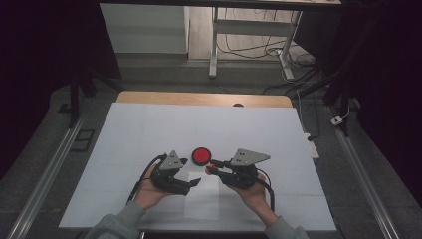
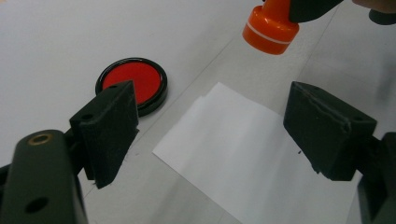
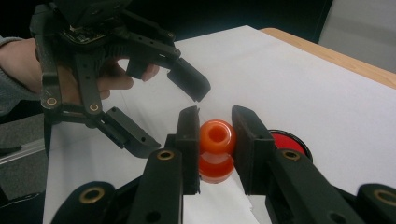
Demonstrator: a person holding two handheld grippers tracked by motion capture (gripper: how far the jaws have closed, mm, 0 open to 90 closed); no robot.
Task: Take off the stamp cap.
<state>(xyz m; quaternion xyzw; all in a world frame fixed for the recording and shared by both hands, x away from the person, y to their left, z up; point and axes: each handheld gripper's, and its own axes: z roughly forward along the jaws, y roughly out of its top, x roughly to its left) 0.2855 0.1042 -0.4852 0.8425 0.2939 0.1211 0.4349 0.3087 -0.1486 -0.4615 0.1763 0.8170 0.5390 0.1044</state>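
Dim room with dark sides surrounds a table [image 1: 149,97] covered by a white sheet, seen from above; desk legs and cables stand in the background at the top of the frame.

Low in the centre of the high view, a person's two hands hold two black grippers facing each other over a smaller sheet of white paper [image 1: 203,196]. Just above them sits a round red ink pad [image 1: 201,156] with its lid off, likely so a stamp can be inked.

The right gripper [image 3: 215,135], lower centre of its own view, has its jaws pressed onto the neck of an orange stamp [image 3: 216,151], one jaw on each side, pinching it firmly. From the left gripper view the stamp's round base [image 2: 271,30] hangs at the upper right of the frame, above the table and clear of it, near the paper's far corner. Holding it by the handle probably keeps the base free for pressing down.

The left gripper [image 2: 210,126] has its jaws spread wide with nothing between them. It hovers over the paper, seemingly ready to steady the sheet.
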